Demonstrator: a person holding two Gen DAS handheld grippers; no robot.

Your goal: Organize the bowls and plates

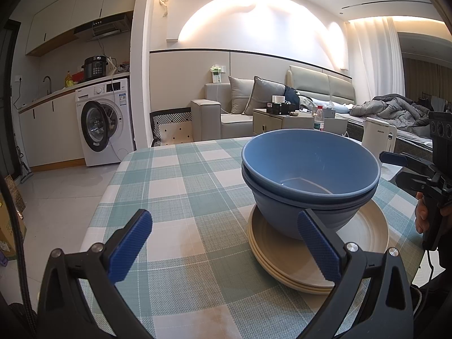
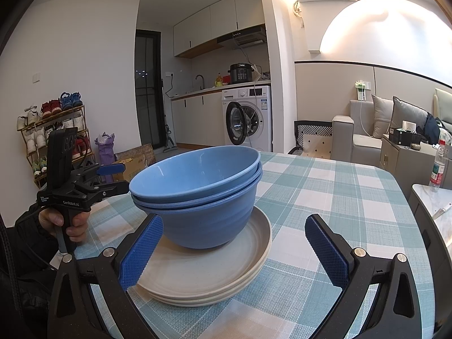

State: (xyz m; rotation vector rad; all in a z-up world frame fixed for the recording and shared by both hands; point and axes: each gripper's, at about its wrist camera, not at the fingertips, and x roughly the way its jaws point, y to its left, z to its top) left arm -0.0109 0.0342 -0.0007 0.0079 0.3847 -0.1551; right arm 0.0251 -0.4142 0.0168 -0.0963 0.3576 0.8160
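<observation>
The left gripper [image 1: 226,245] is shown with its jaws spread wide and nothing held between them; its right finger pad [image 1: 317,250] overlaps the near edge of the stack in view, though contact cannot be confirmed. The right gripper [image 2: 234,251] is likewise spread wide and empty, its left pad [image 2: 141,254] seen against the plate rim, contact again uncertain. Two blue bowls [image 1: 309,175] are nested, both upright with their openings upward, the upper one slightly tilted within the lower. They are seated on stacked cream plates [image 1: 367,230], which lie flat on the checked tablecloth [image 1: 175,180]. Being round, neither bowls nor plates present a long axis. In the right wrist view the same bowls [image 2: 197,186] and plates [image 2: 203,276] are seen near the table's front edge, with the left gripper [image 2: 114,176] held by a hand [image 2: 63,223] beside the stack.
</observation>
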